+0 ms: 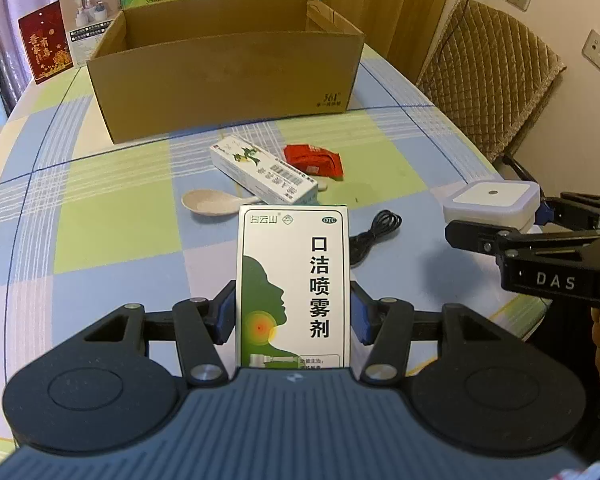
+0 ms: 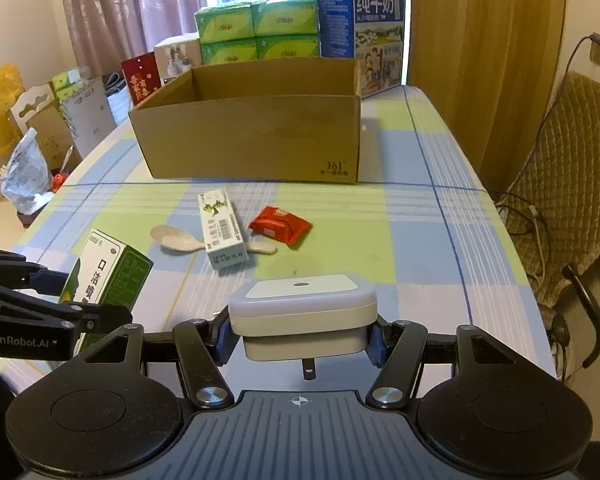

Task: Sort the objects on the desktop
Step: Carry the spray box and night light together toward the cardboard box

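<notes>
Left gripper: jaws clamped on the flanks of the spray box, held upright and off the table, apparently for carrying.
Right gripper: jaws clamped on the white plug-in unit, prong pointing down.
Cardboard box: open-topped, well ahead of both jaws; likely the sorting bin.
Not yet sorted: toothpaste carton, spoon, red packet, between jaws and box; black cable just beyond the left jaws.
Spray box look: white face, green head silhouette, bold black characters.

Black linkage grippers with blue-padded fingers, silver screws, white lettering.
</notes>
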